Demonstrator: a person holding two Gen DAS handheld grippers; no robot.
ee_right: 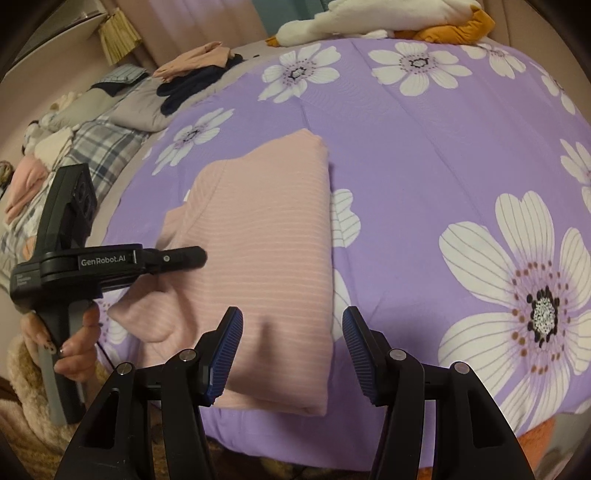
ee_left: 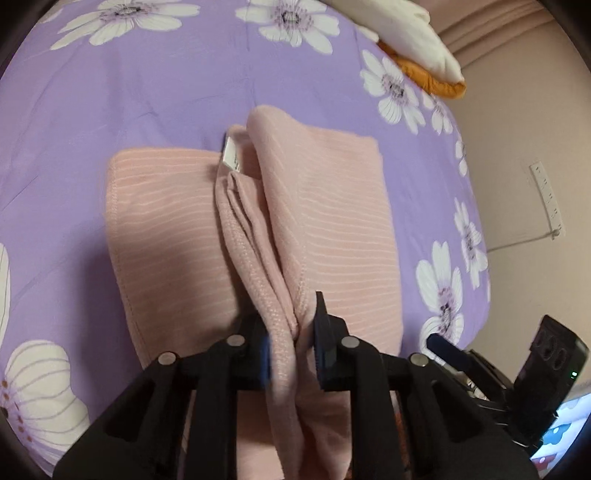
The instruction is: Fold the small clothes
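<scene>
I had the left gripper (ee_left: 291,354) clenched on the pink garment's (ee_right: 266,258) bunched edge, lifting it to fold over; right gripper (ee_right: 291,354) released, hovering near the bed (ee_right: 424,155).

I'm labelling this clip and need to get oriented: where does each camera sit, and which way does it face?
Left wrist: on the left gripper, looking along its fingers across the purple floral bedspread; it is shut on a gathered fold of the pink striped garment; the right gripper's tip shows at lower right.
Right wrist: on the right gripper, open over the garment's near edge, facing up the bed; the left gripper and the person's left hand show at left.
Shared: garment, bedspread, plush toy.
</scene>
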